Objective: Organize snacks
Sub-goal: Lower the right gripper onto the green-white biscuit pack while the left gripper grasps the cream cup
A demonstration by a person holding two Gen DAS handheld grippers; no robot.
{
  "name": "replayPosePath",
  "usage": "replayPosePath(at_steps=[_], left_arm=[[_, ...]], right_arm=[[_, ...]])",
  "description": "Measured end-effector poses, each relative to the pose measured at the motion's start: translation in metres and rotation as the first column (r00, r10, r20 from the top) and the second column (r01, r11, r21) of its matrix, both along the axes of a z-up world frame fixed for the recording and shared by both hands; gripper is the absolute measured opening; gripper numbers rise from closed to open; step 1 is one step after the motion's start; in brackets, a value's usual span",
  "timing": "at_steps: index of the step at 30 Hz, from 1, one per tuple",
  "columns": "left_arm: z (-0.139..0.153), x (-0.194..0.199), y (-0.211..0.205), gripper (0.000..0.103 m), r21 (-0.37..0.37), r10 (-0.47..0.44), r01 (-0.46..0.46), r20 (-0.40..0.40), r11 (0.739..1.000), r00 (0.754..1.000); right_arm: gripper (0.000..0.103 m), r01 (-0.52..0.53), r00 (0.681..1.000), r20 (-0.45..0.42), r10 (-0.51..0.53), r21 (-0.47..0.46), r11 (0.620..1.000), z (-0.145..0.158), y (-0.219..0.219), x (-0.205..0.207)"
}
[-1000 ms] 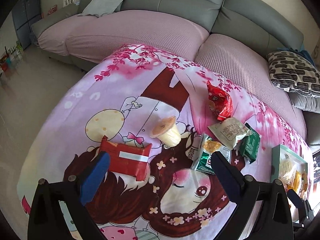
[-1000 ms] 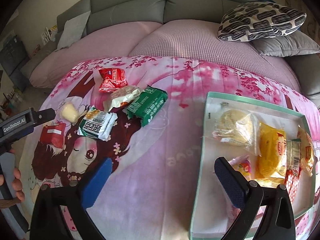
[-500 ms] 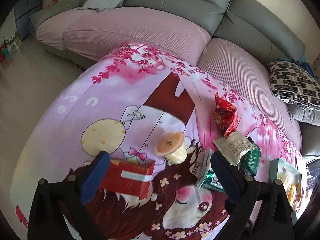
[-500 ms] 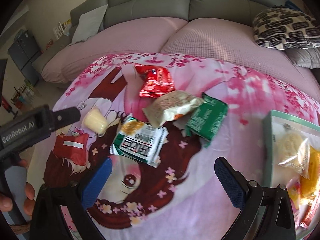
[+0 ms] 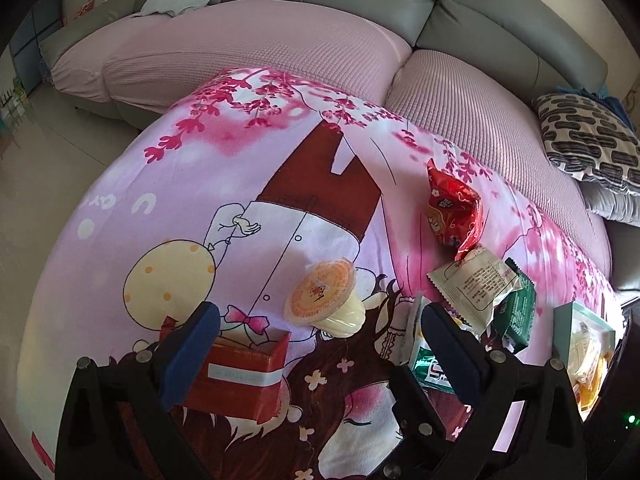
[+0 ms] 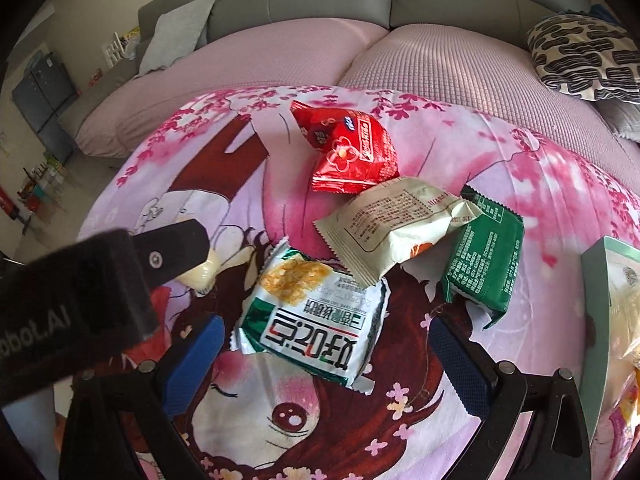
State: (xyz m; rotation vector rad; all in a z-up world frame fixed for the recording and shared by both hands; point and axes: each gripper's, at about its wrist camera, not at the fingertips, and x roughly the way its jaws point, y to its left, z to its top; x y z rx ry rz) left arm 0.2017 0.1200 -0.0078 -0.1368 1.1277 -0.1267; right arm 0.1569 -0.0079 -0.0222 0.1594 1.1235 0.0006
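Two grippers, both jaws spread, gripping nothing. Left gripper [image 5: 316, 344] over red box [image 5: 240, 376] and pudding cup [image 5: 324, 300]. Right gripper [image 6: 326, 364] over green-white packet [image 6: 312, 320]. Tray [image 6: 596, 320] at right edge holds clear-wrapped yellow snacks [image 5: 588, 360]; red bag [image 6: 348, 152], beige packet [image 6: 396, 224], green packet [image 6: 484, 264] loose on pink cloth [image 6: 540, 184].
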Motion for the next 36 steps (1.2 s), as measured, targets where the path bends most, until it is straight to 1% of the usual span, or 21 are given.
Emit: replayPosePath(at_steps=[6, 9, 10, 12, 15, 19, 22, 25, 27, 28, 30, 31, 32, 36], left_arm=[[-0.007, 0.002, -0.013, 0.1, 0.032, -0.035, 0.035, 0.003, 0.999, 0.999], [-0.009, 0.002, -0.018, 0.099, 0.061, -0.051, 0.05, 0.002, 0.997, 0.999], [-0.009, 0.002, -0.02, 0.097, 0.073, -0.057, 0.056, 0.002, 0.996, 0.998], [-0.011, 0.002, -0.021, 0.085, 0.088, -0.066, 0.066, -0.004, 0.994, 0.998], [-0.016, 0.003, -0.022, 0.083, 0.115, -0.071, 0.072, -0.016, 0.991, 0.997], [-0.019, 0.003, -0.023, 0.08, 0.159, -0.083, 0.085, -0.02, 0.984, 0.996], [-0.022, 0.003, -0.025, 0.078, 0.164, -0.088, 0.092, -0.031, 0.982, 0.996], [-0.022, 0.003, -0.028, 0.072, 0.175, -0.099, 0.104, -0.032, 0.979, 0.995], [-0.022, 0.003, -0.029, 0.065, 0.172, -0.106, 0.11, -0.032, 0.979, 0.994], [-0.022, 0.003, -0.03, 0.064, 0.172, -0.109, 0.113, -0.033, 0.979, 0.994], [-0.023, 0.002, -0.031, 0.056, 0.181, -0.114, 0.118, -0.034, 0.976, 0.993], [-0.023, 0.002, -0.031, 0.054, 0.191, -0.114, 0.119, -0.036, 0.974, 0.993], [-0.024, 0.002, -0.031, 0.051, 0.194, -0.114, 0.119, -0.037, 0.974, 0.993], [-0.023, 0.001, -0.031, 0.051, 0.188, -0.123, 0.128, -0.036, 0.974, 0.992]], right_arm=[[0.103, 0.037, 0.999, -0.006, -0.037, 0.017, 0.999, -0.005, -0.013, -0.003], [0.103, 0.055, 0.998, -0.01, -0.055, 0.024, 0.998, -0.005, -0.018, -0.004], [0.103, 0.061, 0.998, -0.011, -0.061, 0.025, 0.998, -0.006, -0.021, -0.005], [0.103, 0.071, 0.997, -0.011, -0.07, 0.027, 0.997, -0.005, -0.024, -0.008], [0.103, 0.08, 0.997, -0.009, -0.079, 0.035, 0.996, -0.005, -0.028, -0.011], [0.096, 0.078, 0.997, -0.005, -0.078, 0.038, 0.996, -0.005, -0.03, -0.013], [0.091, 0.079, 0.997, -0.007, -0.079, 0.047, 0.996, -0.004, -0.033, -0.014], [0.086, 0.071, 0.997, -0.005, -0.071, 0.047, 0.996, -0.003, -0.033, -0.013], [0.083, 0.062, 0.998, -0.004, -0.062, 0.05, 0.997, -0.002, -0.032, -0.013], [0.08, 0.056, 0.998, -0.003, -0.056, 0.052, 0.997, -0.002, -0.031, -0.013], [0.074, 0.042, 0.999, -0.001, -0.042, 0.054, 0.998, -0.002, -0.027, -0.013], [0.07, 0.035, 0.999, 0.001, -0.035, 0.054, 0.998, -0.001, -0.025, -0.013], [0.069, 0.03, 1.0, 0.002, -0.03, 0.048, 0.998, -0.001, -0.023, -0.013], [0.068, 0.021, 1.0, 0.004, -0.021, 0.032, 0.999, 0.0, -0.022, -0.014]])
